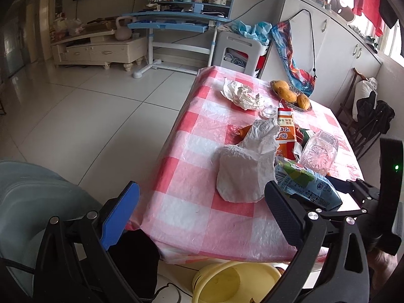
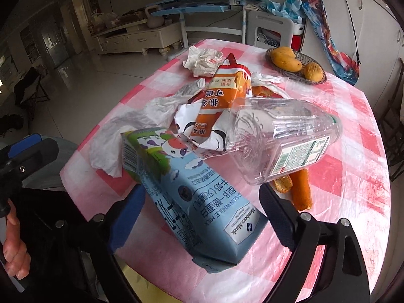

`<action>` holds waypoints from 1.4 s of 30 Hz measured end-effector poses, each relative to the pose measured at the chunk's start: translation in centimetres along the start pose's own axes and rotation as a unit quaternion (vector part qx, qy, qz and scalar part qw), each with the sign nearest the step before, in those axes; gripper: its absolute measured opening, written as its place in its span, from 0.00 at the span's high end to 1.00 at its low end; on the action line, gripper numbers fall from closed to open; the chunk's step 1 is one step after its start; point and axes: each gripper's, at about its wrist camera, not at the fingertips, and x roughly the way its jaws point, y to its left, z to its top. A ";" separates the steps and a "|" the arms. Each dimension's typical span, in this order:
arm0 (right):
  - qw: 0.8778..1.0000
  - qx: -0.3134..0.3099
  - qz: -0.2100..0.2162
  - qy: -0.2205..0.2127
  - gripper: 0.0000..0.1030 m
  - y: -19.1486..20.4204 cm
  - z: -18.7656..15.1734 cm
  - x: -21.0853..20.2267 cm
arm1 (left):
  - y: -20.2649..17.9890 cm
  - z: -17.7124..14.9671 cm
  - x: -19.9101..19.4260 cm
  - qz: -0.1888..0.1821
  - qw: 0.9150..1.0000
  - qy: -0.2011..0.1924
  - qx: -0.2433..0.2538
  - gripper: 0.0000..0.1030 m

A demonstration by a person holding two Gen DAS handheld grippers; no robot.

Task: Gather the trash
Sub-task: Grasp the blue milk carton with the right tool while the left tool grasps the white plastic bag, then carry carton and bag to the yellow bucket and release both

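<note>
Pink-checked tablecloth [image 1: 202, 151], tiled floor [image 1: 88, 116]

A table with a pink and white checked cloth [image 1: 192, 166] fills the middle of the frame. Toward the upper right of it stands a small basket [image 2: 309, 61] with three mangoes [image 2: 285, 59]. In the upper middle, behind the table, there is a blue desk [image 1: 176, 21] with books on its shelf. Beside it, to the left, a pale kettlebell [image 1: 123, 29] rests on a low cream cabinet [image 1: 101, 50]. At the bottom, a yellow basin [image 1: 234, 281] sits on the floor.
</note>
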 end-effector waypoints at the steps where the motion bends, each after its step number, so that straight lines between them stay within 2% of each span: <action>1: 1.000 -0.007 0.000 0.002 0.21 0.1 -0.1 0.2 | 0.1 0.0 0.1 0.000 1.000 0.000 -0.001 0.07; 4: 1.000 -0.013 0.022 0.017 0.41 0.5 -0.3 0.7 | 0.0 0.4 0.5 -0.005 1.000 0.005 -0.001 0.07; 7: 0.999 -0.018 0.039 0.016 0.48 0.7 -0.4 0.1 | -0.4 0.8 1.2 -0.021 1.000 0.016 -0.003 0.07; 9: 0.999 -0.017 0.045 0.019 0.49 0.6 -0.7 -0.5 | -1.2 1.0 2.0 -0.035 0.999 0.033 0.004 0.07; 14: 0.998 0.001 0.063 0.007 0.49 -0.8 -1.6 -2.6 | -3.8 1.4 3.8 -0.028 0.998 0.040 0.041 0.07; 17: 0.998 0.007 0.064 0.002 0.49 -1.5 -2.0 -3.7 | -5.3 2.1 5.8 -0.008 0.997 0.050 0.065 0.07; 20: 0.998 0.005 0.061 0.005 0.50 -1.7 -2.3 -4.3 | -6.1 2.4 8.7 0.028 0.994 0.071 0.080 0.08; 21: 0.998 0.002 0.062 0.008 0.50 -1.7 -2.4 -4.5 | -6.0 2.4 9.2 0.029 0.994 0.074 0.080 0.18; 22: 0.998 -0.001 0.062 0.010 0.50 -1.7 -2.5 -4.6 | -5.8 2.3 9.7 0.027 0.993 0.082 0.077 0.36; 23: 0.998 -0.003 0.063 0.012 0.50 -1.7 -2.7 -4.9 | -5.6 2.2 10.1 0.021 0.993 0.092 0.075 0.46; 25: 0.997 -0.009 0.069 0.013 0.50 -1.7 -2.9 -5.4 | -5.3 2.1 10.3 0.015 0.993 0.093 0.069 0.74; 27: 0.997 -0.017 0.075 0.015 0.50 -1.7 -3.2 -5.6 | -5.0 2.3 10.1 -0.003 0.994 0.091 0.060 0.89; 30: 0.995 -0.030 0.098 0.019 0.50 -1.6 -3.6 -6.3 | -4.5 2.5 8.7 -0.021 0.997 0.065 0.047 0.94; 34: 0.986 -0.073 0.143 0.036 0.50 -0.1 -4.6 -7.3 | -3.9 2.2 6.1 -0.046 0.998 0.032 0.042 0.95; 40: 0.961 -0.158 0.196 0.110 0.50 4.2 -7.5 -6.5 | -3.8 1.1 2.7 -0.066 0.996 0.002 0.059 0.95; 42: 0.954 -0.183 0.192 0.141 0.50 5.6 -8.9 -5.3 | -3.7 0.5 1.7 -0.070 0.995 -0.002 0.066 0.95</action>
